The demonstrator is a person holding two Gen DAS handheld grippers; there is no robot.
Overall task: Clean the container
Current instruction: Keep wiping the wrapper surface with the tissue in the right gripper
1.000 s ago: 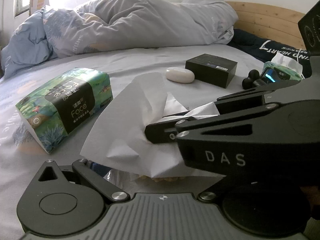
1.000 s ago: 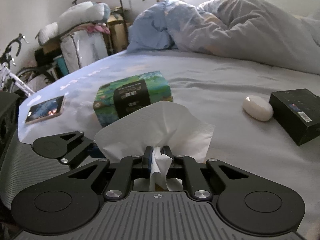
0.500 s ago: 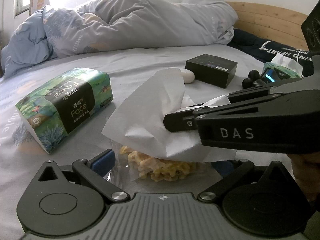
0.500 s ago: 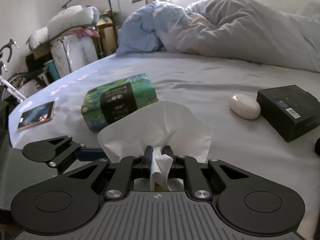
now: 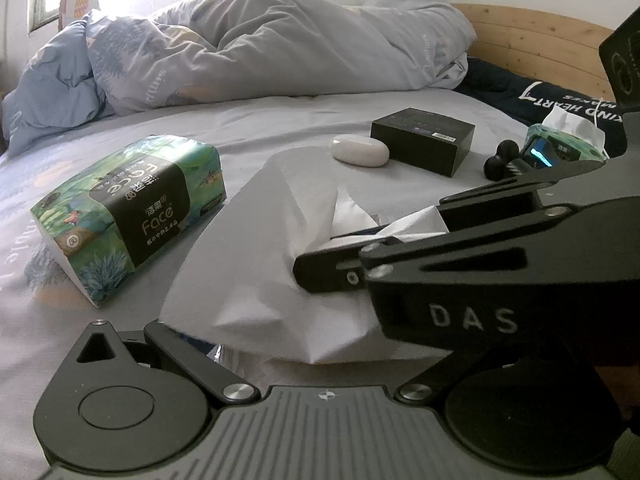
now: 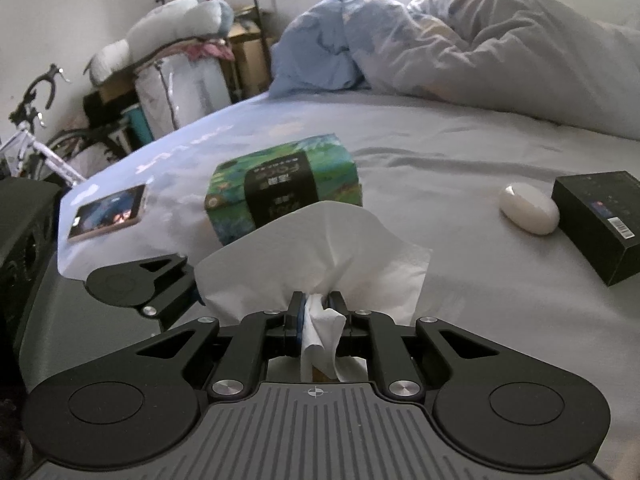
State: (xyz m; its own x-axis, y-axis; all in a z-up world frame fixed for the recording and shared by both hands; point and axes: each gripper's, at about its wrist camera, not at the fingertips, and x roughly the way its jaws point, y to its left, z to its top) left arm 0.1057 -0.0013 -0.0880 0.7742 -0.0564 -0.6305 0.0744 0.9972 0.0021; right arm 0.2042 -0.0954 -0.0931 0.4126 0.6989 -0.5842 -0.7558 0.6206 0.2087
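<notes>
My right gripper (image 6: 316,304) is shut on a white tissue (image 6: 320,248) that fans out ahead of its fingertips. In the left wrist view the same tissue (image 5: 260,264) hangs from the right gripper (image 5: 304,268), which reaches in from the right and covers the space between my left gripper's fingers. A sliver of the clear plastic container (image 5: 224,356) shows under the tissue beside my left finger (image 5: 192,356). The container's inside is hidden. Whether my left gripper grips it cannot be told.
All lies on a grey bed sheet (image 5: 280,120). A green tissue pack (image 5: 128,216) lies to the left, a white oval case (image 5: 360,150) and a black box (image 5: 424,140) behind. A phone (image 6: 106,216) lies near the bed edge. A duvet (image 5: 280,48) is heaped at the back.
The right gripper with the tissue lifted half a second ago, baring yellow food scraps in the container, then came back down and left so the tissue covers the container again.
</notes>
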